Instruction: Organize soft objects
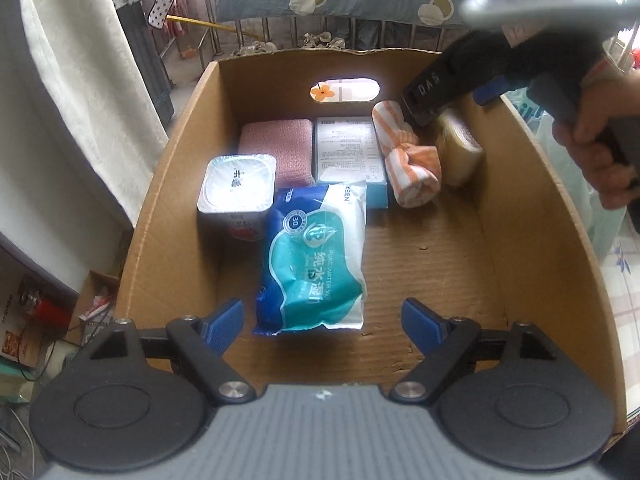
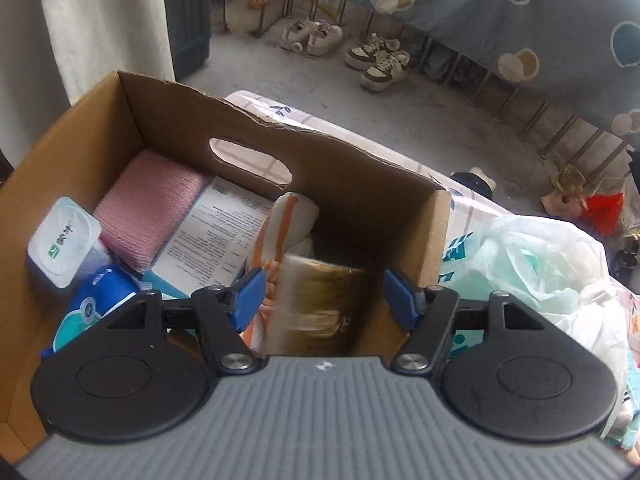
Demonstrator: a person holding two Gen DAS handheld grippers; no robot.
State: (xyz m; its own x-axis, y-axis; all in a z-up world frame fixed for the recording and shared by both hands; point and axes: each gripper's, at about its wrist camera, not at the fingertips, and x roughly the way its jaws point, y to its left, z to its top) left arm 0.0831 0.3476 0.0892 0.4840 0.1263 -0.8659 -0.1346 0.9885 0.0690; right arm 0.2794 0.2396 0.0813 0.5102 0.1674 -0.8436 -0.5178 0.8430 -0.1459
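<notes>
- Left wrist view: my left gripper (image 1: 322, 322) hangs spread wide and empty over the cardboard box (image 1: 168, 184); wipes pack (image 1: 314, 256) lies released on the box floor below it.
- Right wrist view: my right gripper (image 2: 324, 294) straddles the tan wrapped pack (image 2: 320, 304) in the box's corner beside the striped towel roll (image 2: 286, 224); pads clear of it, so released.
- Step looks like placing; next, lift out and fetch 1 more soft item.

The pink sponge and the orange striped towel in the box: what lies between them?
A white printed box lies flat between the pink sponge and the orange striped towel. The left wrist view shows it best.
</notes>
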